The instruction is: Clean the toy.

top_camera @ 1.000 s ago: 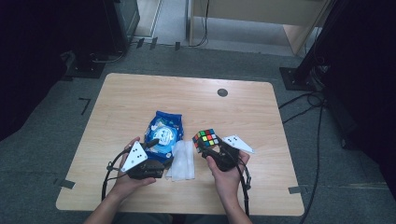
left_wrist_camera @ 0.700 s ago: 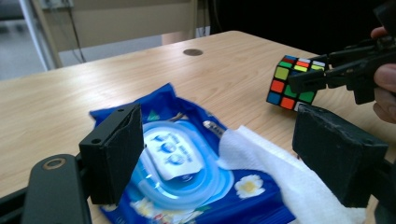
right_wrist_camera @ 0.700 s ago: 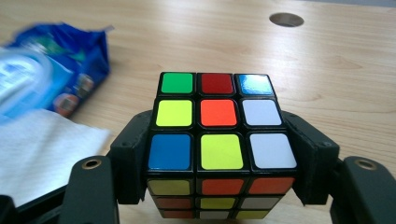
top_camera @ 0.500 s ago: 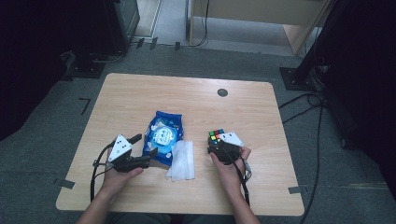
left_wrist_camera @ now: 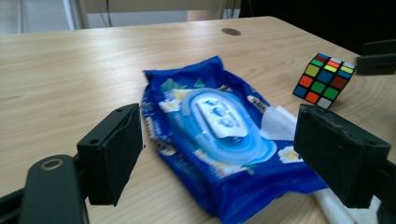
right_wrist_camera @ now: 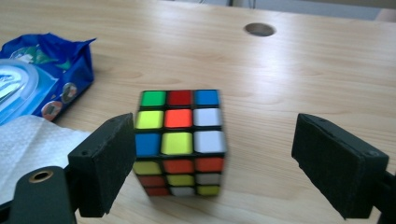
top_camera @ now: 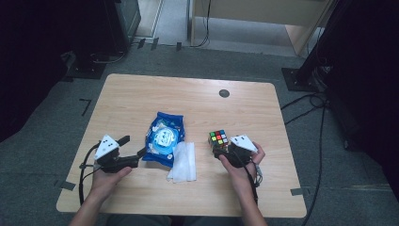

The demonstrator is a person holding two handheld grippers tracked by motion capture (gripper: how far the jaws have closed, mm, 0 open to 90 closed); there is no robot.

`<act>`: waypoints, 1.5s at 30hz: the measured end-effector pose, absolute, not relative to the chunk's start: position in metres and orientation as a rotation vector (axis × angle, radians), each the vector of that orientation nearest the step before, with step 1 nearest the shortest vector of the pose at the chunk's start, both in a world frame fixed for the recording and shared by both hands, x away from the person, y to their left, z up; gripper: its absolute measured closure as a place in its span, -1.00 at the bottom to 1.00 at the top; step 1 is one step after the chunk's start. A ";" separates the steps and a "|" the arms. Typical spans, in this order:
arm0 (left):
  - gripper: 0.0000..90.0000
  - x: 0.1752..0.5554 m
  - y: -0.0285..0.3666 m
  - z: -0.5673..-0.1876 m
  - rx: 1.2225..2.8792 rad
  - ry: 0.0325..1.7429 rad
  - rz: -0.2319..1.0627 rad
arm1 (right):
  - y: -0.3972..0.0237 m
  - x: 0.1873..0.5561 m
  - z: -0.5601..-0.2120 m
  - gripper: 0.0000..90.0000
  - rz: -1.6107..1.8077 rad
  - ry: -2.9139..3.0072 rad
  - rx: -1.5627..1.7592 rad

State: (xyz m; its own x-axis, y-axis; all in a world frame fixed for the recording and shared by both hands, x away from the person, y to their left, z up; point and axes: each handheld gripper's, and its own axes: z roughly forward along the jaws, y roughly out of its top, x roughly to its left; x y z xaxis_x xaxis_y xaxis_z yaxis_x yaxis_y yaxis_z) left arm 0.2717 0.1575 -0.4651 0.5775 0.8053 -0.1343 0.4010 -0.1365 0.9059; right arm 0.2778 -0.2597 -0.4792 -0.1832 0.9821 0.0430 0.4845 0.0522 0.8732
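My right claw point(right_wrist_camera: 201, 163), jaws just opened wide, has the multicoloured plastic puzzle cube point(right_wrist_camera: 180, 142) between its pads, the cube freed on the pale wooden surface point(top_camera: 197, 94) and apparently set down there. My left claw point(left_wrist_camera: 219, 158) gapes empty at nine o'clock of the blue plastic wet-wipes pack point(left_wrist_camera: 219, 135), seemingly lined up to take it. A white tissue point(top_camera: 182, 162) lies at the pack's four o'clock, one edge tucked under. The pack's print is too blurred to read.
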 end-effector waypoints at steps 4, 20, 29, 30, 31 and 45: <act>-0.65 0.265 0.187 -0.473 1.746 1.068 0.474 | -0.291 0.265 -0.473 -0.82 1.095 1.728 1.516; -0.70 0.241 0.251 -0.504 1.797 1.259 0.529 | -0.403 0.205 -0.503 -0.91 0.958 1.686 1.691; -0.71 0.234 0.263 -0.511 1.922 1.373 0.544 | -0.428 0.186 -0.520 -0.91 0.907 1.743 1.736; -0.71 0.234 0.263 -0.512 1.929 1.380 0.535 | -0.428 0.184 -0.521 -0.91 0.896 1.751 1.732; -0.71 0.234 0.263 -0.513 1.934 1.390 0.529 | -0.428 0.184 -0.522 -0.91 0.884 1.760 1.724; -0.69 0.235 0.250 -0.517 2.004 1.383 0.587 | -0.425 0.184 -0.526 -0.96 0.782 1.795 1.736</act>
State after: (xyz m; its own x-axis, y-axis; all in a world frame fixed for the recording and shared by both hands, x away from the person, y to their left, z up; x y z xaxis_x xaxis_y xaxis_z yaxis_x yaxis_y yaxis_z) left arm 0.2354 0.2501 -0.5172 0.3510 0.9363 0.0102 0.6576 -0.2542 0.7092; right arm 0.1844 -0.4250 -0.5264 -0.0443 0.9987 0.0261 0.6990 0.0123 0.7150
